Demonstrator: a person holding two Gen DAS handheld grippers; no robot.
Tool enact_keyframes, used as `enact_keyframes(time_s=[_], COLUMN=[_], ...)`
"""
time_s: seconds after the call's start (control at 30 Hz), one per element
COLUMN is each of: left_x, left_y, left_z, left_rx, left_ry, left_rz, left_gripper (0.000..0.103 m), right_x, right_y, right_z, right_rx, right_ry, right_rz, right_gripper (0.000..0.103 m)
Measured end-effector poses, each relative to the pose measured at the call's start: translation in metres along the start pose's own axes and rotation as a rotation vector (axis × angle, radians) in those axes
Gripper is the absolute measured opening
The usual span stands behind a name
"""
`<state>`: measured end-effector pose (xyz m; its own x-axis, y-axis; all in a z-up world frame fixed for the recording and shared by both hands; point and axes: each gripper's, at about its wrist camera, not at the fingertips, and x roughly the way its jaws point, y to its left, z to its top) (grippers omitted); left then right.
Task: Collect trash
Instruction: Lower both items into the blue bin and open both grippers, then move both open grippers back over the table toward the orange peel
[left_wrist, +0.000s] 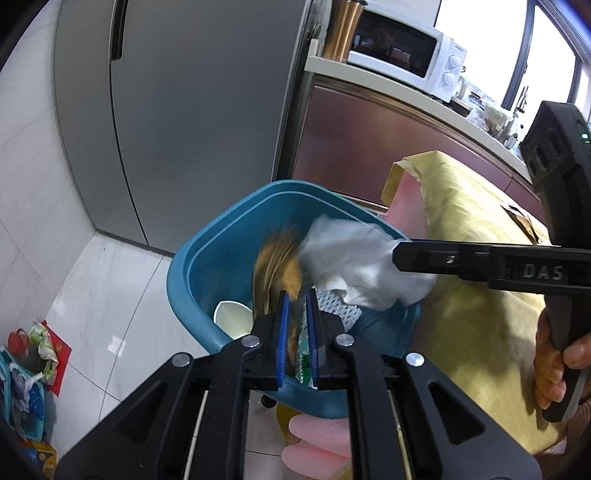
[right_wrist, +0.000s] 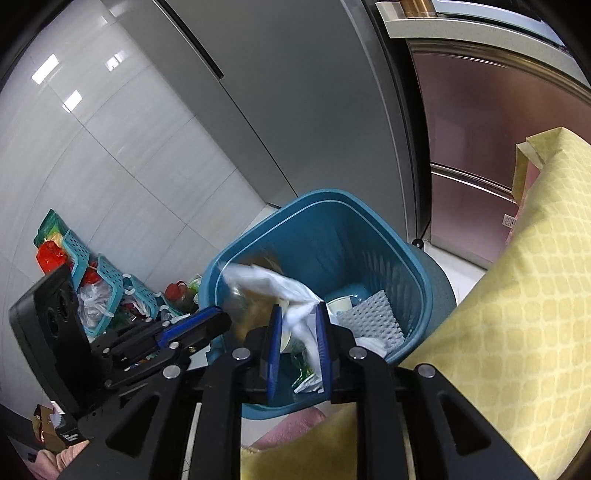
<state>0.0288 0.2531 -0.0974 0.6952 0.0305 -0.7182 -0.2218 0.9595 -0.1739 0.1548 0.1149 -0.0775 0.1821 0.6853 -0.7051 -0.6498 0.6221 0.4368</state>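
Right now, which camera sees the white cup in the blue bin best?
The left wrist view: the white cup lies open and unblocked at the bottom of the blue bin. In the right wrist view, the cup is small and partly hidden behind white plastic.

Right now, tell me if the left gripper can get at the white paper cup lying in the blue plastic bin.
Probably not yet. The left gripper is shut on a brown wrapper above the blue plastic bin; the white paper cup lies below with open space above it.
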Motion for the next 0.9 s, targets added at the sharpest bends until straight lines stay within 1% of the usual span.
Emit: enact_keyframes(time_s=[0.1, 0.23, 0.33, 0.43, 0.5, 0.63, 0.67, 0.8, 0.9], left_x=[0.006, 0.003, -0.006, -0.018, -0.027, -0.043, -0.045, -0.051, -0.053], left_y=[0.003, 0.002, -0.002, -0.012, -0.021, -0.048, -0.056, -0.089, -0.120], left_z=[-0.001, -0.002, -0.002, 0.000, 0.001, 0.005, 0.005, 0.004, 0.000], left_rx=[-0.019, -0.022, -0.015, 0.005, 0.026, 0.081, 0.096, 0.161, 0.216], left_ry=[0.013, 0.003, -0.019, -0.054, -0.081, -0.126, -0.132, -0.135, -0.130], left_rz=[-0.003, -0.006, -0.012, -0.027, -0.043, -0.084, -0.105, -0.175, -0.241], left_gripper=[0.008, 0.015, 0.021, 0.029, 0.033, 0.040, 0.042, 0.042, 0.043], right_x=[-0.001, -0.008, -0.021, -0.042, -0.062, -0.107, -0.116, -0.168, -0.203], right_y=[0.000, -0.006, -0.011, -0.014, -0.018, -0.032, -0.037, -0.070, -0.097], right_z=[-0.001, -0.004, -0.008, -0.013, -0.016, -0.027, -0.029, -0.046, -0.063], right_rx=[0.000, 0.008, 0.007, -0.015, -0.028, -0.028, -0.020, 0.041, 0.091], right_ry=[-0.004, -0.014, -0.030, -0.063, -0.095, -0.174, -0.190, -0.265, -0.313], right_rz=[0.005, 0.014, 0.029, 0.022, 0.014, -0.026, -0.036, -0.106, -0.173], right_gripper=[0.020, 0.025, 0.038, 0.038, 0.039, 0.045, 0.046, 0.046, 0.046])
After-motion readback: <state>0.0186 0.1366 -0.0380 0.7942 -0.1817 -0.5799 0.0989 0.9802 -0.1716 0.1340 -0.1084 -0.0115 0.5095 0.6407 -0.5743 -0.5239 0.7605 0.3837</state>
